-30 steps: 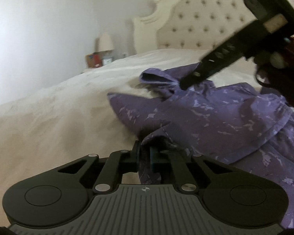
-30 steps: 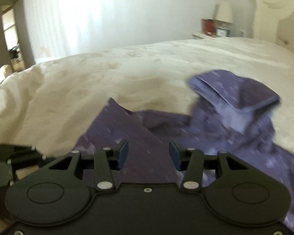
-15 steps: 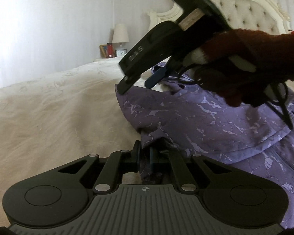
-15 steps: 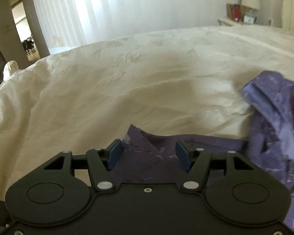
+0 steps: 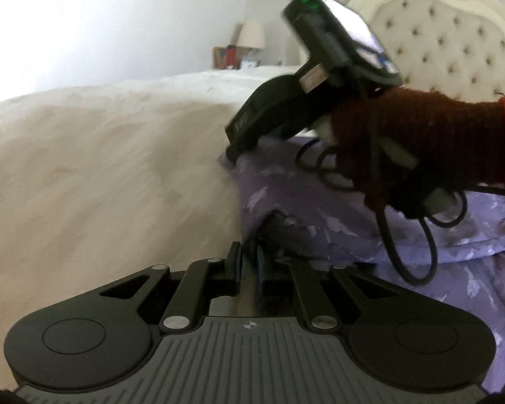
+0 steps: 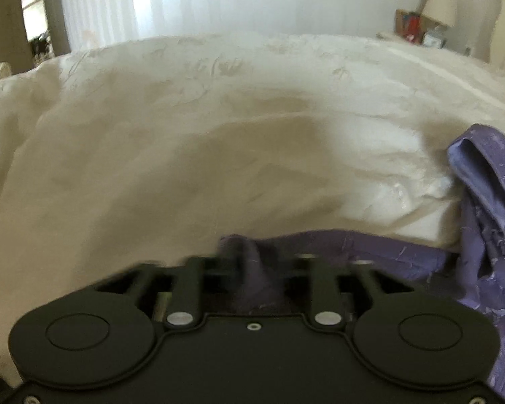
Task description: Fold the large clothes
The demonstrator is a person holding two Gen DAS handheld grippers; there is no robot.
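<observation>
Pinching purple garment [image 5: 320, 208]: left gripper [image 5: 249, 262] | right gripper [image 6: 259, 266] fingers parted, opening around fold | writing unreadable

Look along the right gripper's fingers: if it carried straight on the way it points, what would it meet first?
Probably the purple garment, a fold of which already sits between the right gripper fingers. Just beyond that edge lies the cream bedspread; blur leaves depth uncertain.

Garment [image 5: 336, 208] on bed [image 5: 101, 168] (lamp [image 5: 251, 35] behind, beside headboard [image 5: 447, 43])
</observation>
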